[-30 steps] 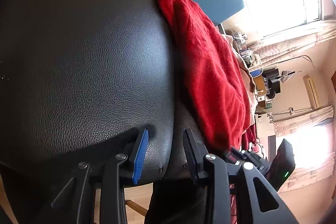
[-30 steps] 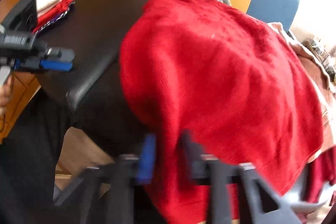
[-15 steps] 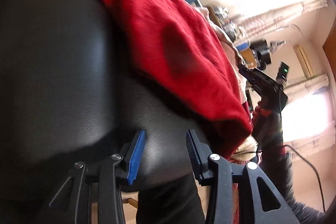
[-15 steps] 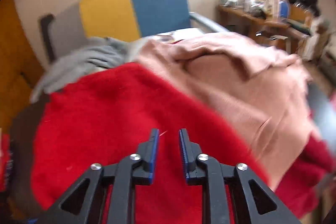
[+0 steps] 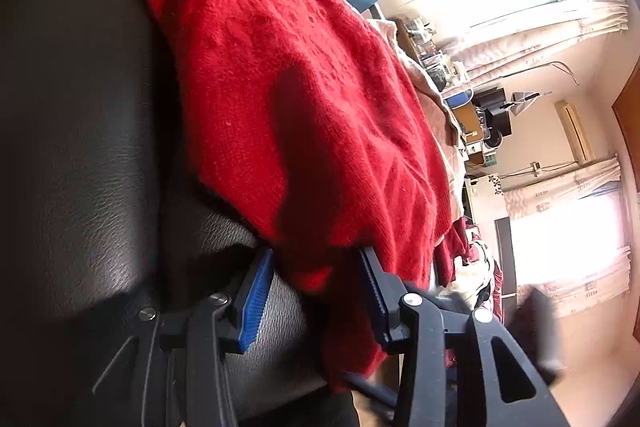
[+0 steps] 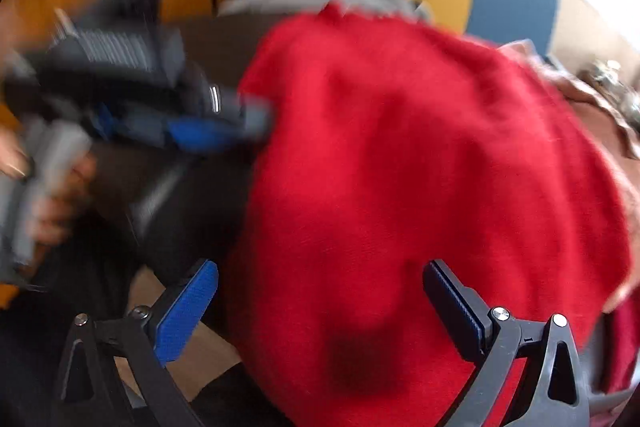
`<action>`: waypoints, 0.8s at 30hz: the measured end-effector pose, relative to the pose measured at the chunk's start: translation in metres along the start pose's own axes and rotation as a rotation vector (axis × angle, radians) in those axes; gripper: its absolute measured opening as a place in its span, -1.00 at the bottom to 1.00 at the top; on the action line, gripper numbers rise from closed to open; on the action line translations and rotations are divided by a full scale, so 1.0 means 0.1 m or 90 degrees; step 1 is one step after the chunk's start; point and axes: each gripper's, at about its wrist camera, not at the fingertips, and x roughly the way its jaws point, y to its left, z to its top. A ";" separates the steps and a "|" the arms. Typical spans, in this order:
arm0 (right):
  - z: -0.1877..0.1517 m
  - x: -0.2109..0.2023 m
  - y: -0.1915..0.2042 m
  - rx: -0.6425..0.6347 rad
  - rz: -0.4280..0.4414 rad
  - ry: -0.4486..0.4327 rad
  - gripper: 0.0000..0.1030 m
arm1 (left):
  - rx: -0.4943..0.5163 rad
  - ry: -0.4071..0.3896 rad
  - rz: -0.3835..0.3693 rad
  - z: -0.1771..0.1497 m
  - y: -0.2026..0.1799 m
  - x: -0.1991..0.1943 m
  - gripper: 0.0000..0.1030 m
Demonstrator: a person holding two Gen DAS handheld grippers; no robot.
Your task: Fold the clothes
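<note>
Red sweater (image 5: 304,115) is draped over the black leather surface (image 5: 80,147), collar at the far end, near hem hanging off the close edge. Left gripper (image 5: 316,291) has been moved in since 0.5 s ago: the hanging hem corner is now seen between its spread jaws, not yet pinched; earlier only bare leather was framed there. Right gripper (image 6: 320,307) has been swung back from the pink garment (image 6: 592,107) toward the sweater's near edge; its jaws are now spread wide, much wider than before, with red knit between them, contact cannot be told. The left gripper is seen blurred in the right wrist view, held by a hand (image 6: 52,195), at the sweater's left edge.
</note>
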 end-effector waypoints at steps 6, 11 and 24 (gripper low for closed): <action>0.10 -0.01 0.01 -0.015 -0.056 -0.006 0.89 | -0.030 -0.038 -0.011 -0.05 0.15 -0.30 -0.07; 0.25 -0.19 -0.10 -0.046 -0.121 -0.015 -0.80 | -0.052 -0.038 -0.013 -0.12 0.30 -0.36 -0.06; 1.04 0.00 -2.05 0.190 -0.230 -0.017 -0.79 | 0.010 0.017 -0.020 0.12 -0.10 0.18 -0.05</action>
